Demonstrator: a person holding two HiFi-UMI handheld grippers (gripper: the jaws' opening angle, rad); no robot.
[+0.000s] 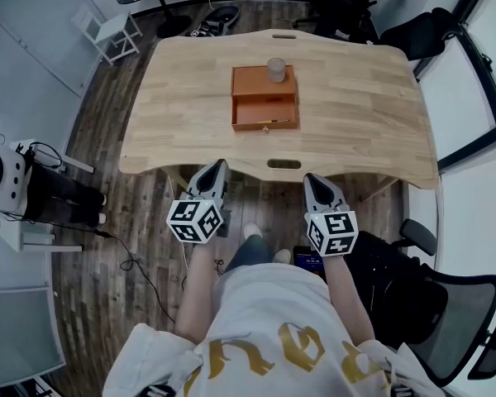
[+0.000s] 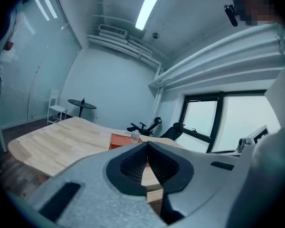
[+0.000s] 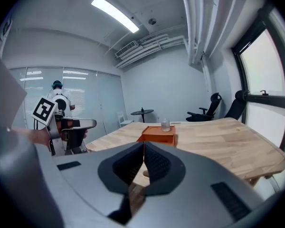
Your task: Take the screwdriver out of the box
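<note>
The left gripper [image 1: 220,165] and right gripper [image 1: 312,178] were pressed together, empty, short of the table [image 1: 364,98]. The screwdriver [image 1: 274,123] lay at twelve o'clock in the open drawer of the box [image 1: 263,85]. A high reach could have toppled the jar [image 1: 277,69] on top.

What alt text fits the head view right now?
An open orange box sits on the wooden table, a screwdriver lying inside along its near wall and a small jar on its top. Short of the table's near edge, a person holds the left gripper and right gripper, jaws shut and empty, pointing toward the box.
</note>
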